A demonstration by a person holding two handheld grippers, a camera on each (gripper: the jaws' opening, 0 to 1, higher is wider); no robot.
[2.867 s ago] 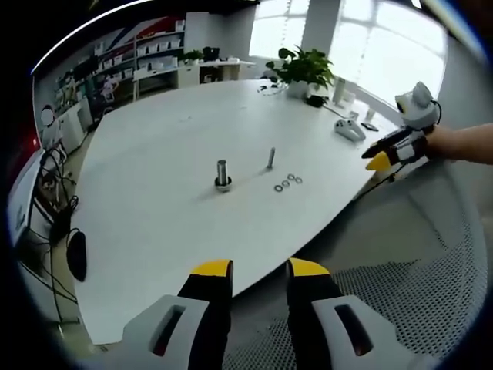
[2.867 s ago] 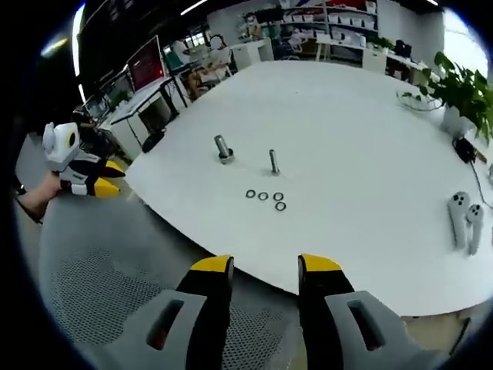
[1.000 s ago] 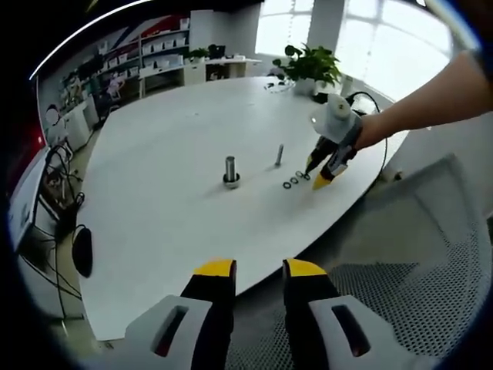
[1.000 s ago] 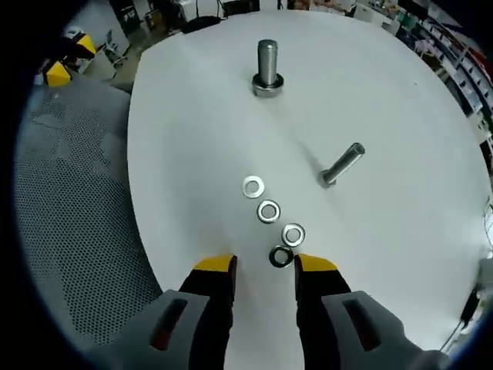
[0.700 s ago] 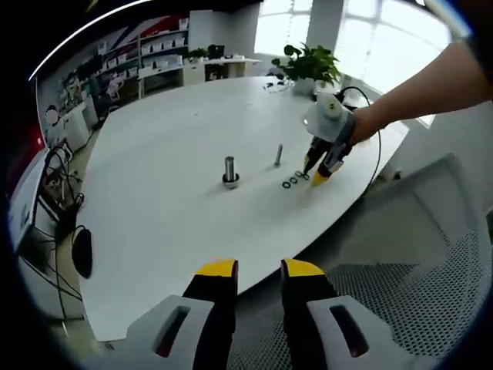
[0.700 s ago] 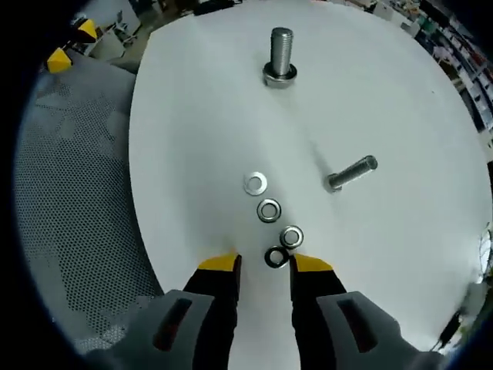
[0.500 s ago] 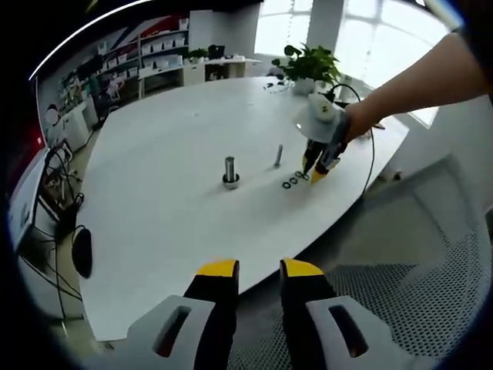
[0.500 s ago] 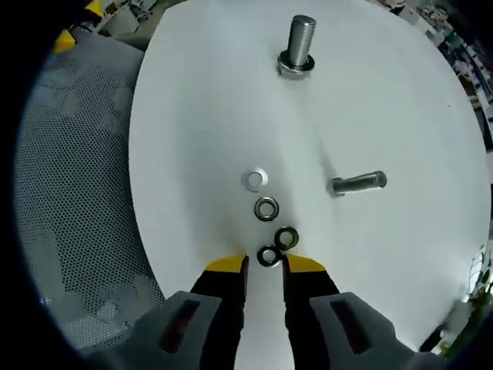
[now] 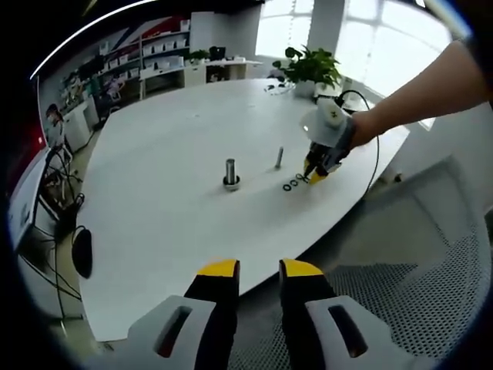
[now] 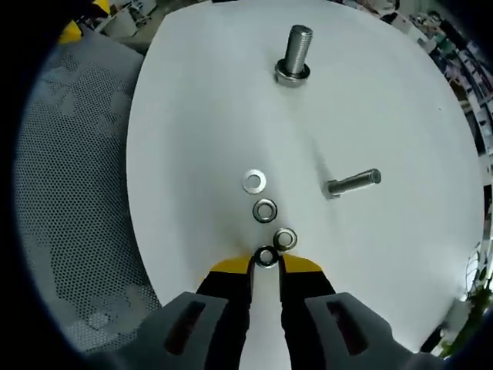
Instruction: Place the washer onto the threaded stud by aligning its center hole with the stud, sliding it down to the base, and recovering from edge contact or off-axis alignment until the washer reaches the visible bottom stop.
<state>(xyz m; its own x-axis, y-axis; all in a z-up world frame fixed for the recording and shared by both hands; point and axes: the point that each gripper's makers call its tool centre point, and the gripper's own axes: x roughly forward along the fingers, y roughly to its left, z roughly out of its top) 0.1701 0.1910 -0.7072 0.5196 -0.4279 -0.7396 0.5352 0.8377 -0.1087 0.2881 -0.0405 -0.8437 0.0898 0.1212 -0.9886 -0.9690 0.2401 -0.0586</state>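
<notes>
Closing since a moment ago, right gripper (image 10: 266, 266) now pinching the nearest washer (image 10: 266, 256) at lower centre. Left gripper (image 9: 259, 267) slightly apart, idle. Threaded stud (image 10: 295, 52) waiting at upper centre; lift likely next.

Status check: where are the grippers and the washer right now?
Right gripper closing on nearest washer at table edge. Left gripper idle, off table. Threaded stud upright, bare. Three other washers close by; nothing blocking.

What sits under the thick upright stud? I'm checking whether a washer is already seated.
A metal ring or head circles the base of the thick stud on the white table. Washer or bolt head, I cannot tell.
</notes>
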